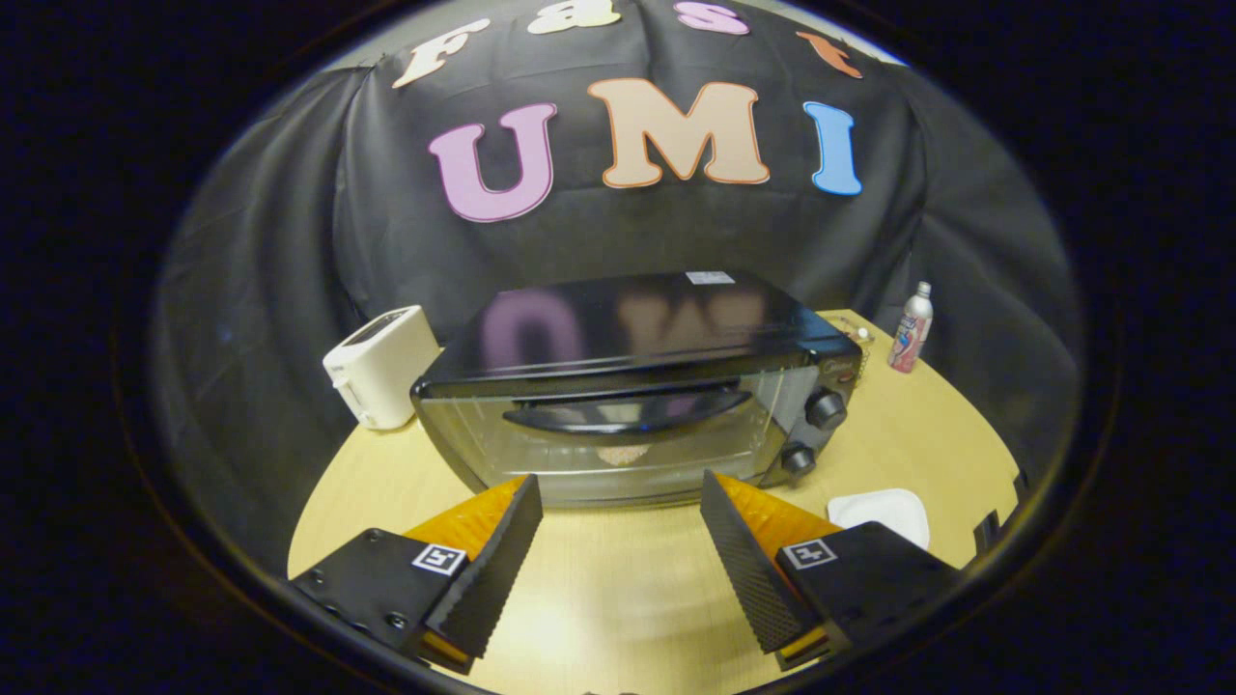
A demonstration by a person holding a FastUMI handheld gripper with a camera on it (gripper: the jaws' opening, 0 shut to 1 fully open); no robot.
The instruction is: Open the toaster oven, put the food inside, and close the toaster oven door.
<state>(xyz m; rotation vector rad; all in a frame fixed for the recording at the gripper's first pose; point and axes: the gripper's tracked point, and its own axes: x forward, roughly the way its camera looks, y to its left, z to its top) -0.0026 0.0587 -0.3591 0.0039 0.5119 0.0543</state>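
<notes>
While the gripper (621, 541) hangs low over the wooden table (618, 598), its fingers stand well apart with nothing between them. The toaster oven (637, 386) sits just ahead of the fingertips and squarely in line with the gap. Its glass door (618, 439) is up and closed. The door handle (628, 412) runs crosswise to the fingers, level, along the upper part of the door, so its long axis lies side to side across their line of reach.

Through the glass a pale, rounded shape (621, 454) rests low inside the oven; judged to be the food, though the reflections leave this uncertain. A white plate (881, 512) lies just outside the right finger and appears bare.

Judgement: door shut with an item seemingly inside fits a completed job, or a closed oven with the food elsewhere. The two knobs (816, 432) lie beyond the right finger.
</notes>
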